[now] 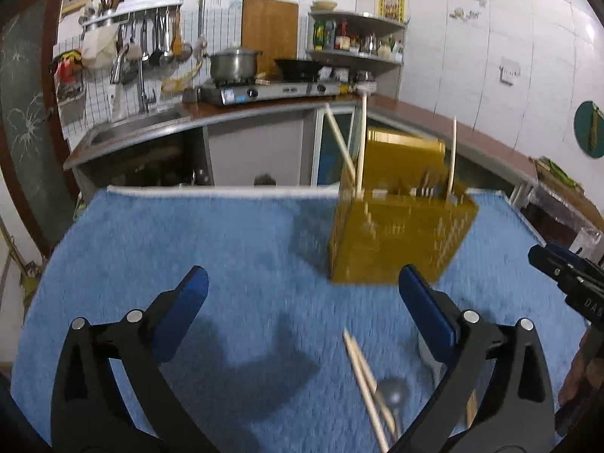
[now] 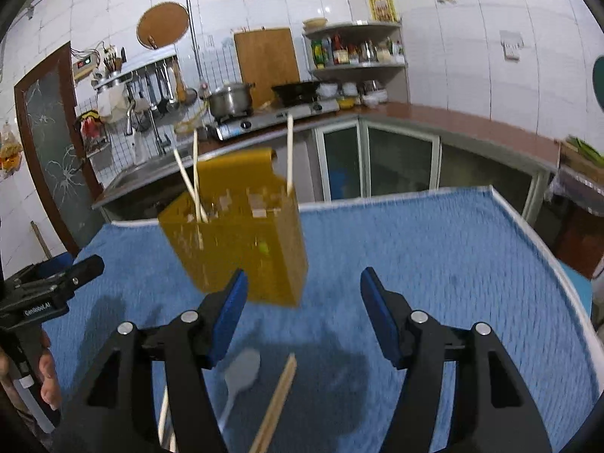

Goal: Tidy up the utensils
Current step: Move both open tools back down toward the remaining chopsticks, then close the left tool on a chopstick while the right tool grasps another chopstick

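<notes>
A yellow perforated utensil holder (image 1: 396, 234) stands on the blue towel (image 1: 226, 249) with three pale chopsticks (image 1: 360, 143) sticking out of it; it also shows in the right wrist view (image 2: 245, 249). A pair of chopsticks (image 1: 364, 377) and a metal spoon (image 1: 392, 394) lie on the towel near me; they also show in the right wrist view as chopsticks (image 2: 277, 404) and spoon (image 2: 241, 373). My left gripper (image 1: 302, 294) is open and empty above the towel. My right gripper (image 2: 304, 294) is open and empty, just in front of the holder.
The towel (image 2: 434, 256) covers the table, whose white edge runs along the back and right. Behind are a kitchen counter with a sink (image 1: 128, 128), a stove with a pot (image 1: 234, 62), and shelves of bottles (image 1: 355, 37). Another chopstick (image 2: 164, 415) lies at lower left.
</notes>
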